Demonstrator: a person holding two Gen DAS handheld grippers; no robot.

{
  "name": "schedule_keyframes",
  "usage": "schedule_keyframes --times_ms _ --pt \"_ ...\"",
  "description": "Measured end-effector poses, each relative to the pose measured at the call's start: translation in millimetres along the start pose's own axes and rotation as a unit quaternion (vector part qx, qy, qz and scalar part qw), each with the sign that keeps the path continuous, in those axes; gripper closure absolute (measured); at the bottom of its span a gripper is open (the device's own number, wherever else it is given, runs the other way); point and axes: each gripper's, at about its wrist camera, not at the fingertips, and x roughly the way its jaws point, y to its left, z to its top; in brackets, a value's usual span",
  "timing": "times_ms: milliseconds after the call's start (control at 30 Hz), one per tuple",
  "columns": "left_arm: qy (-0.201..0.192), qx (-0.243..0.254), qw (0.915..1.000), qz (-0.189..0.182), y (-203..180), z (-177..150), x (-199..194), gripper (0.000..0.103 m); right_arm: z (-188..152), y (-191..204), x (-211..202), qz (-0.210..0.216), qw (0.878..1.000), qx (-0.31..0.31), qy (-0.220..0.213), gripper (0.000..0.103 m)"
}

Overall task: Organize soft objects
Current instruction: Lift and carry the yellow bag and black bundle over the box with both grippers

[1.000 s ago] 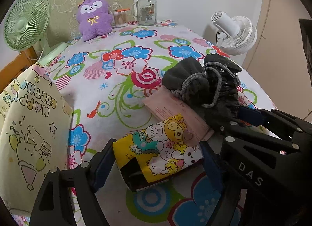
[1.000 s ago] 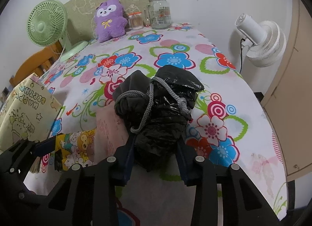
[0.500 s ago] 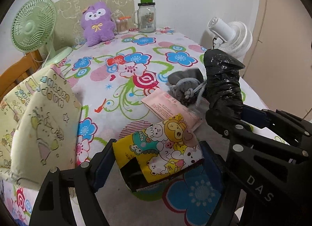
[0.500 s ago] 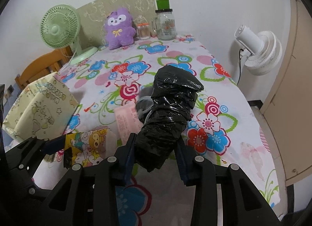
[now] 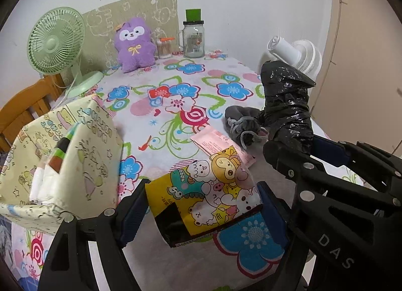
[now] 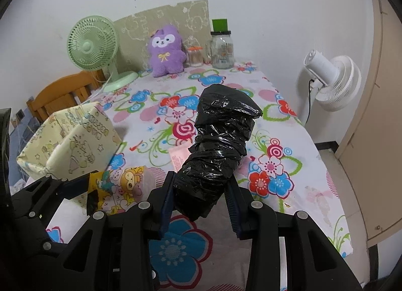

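My left gripper point(image 5: 201, 205) is shut on a yellow cartoon-print tissue pack point(image 5: 208, 190) and holds it above the flowered table; it also shows in the right wrist view point(image 6: 118, 188). My right gripper point(image 6: 199, 205) is shut on a black plastic-wrapped bundle point(image 6: 218, 152), lifted off the table; the bundle shows at the right of the left wrist view point(image 5: 289, 107). A grey drawstring pouch point(image 5: 241, 122) and a pink packet point(image 5: 218, 142) lie on the table. A cream "Happy Birthday" bag point(image 5: 62, 160) stands open at the left with items inside.
A purple plush toy point(image 5: 134, 44), a cotton swab jar point(image 5: 164, 48) and a glass jar with green lid point(image 5: 193, 37) stand at the back. A green fan point(image 5: 56, 47) is back left. A white fan point(image 5: 299, 57) is off the right edge. A wooden chair point(image 6: 65, 92) is at left.
Both grippers rose and pulled back with their loads. The black bundle came up off the grey pouch, which stayed on the table. The birthday bag is now nearer in view.
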Motion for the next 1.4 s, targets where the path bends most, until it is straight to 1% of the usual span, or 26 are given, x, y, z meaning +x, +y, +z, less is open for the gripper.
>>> schedule_keyframes --times_ms 733,1400 --pt "-0.046 0.002 0.9989 0.008 4 0 -47 0.019 5 27 -51 -0.006 0.999 -0.014 -0.041 0.062" --pt "-0.070 0.015 0.9972 0.022 10 12 -75 0.019 25 46 -72 -0.023 0.998 -0.028 -0.056 0.062"
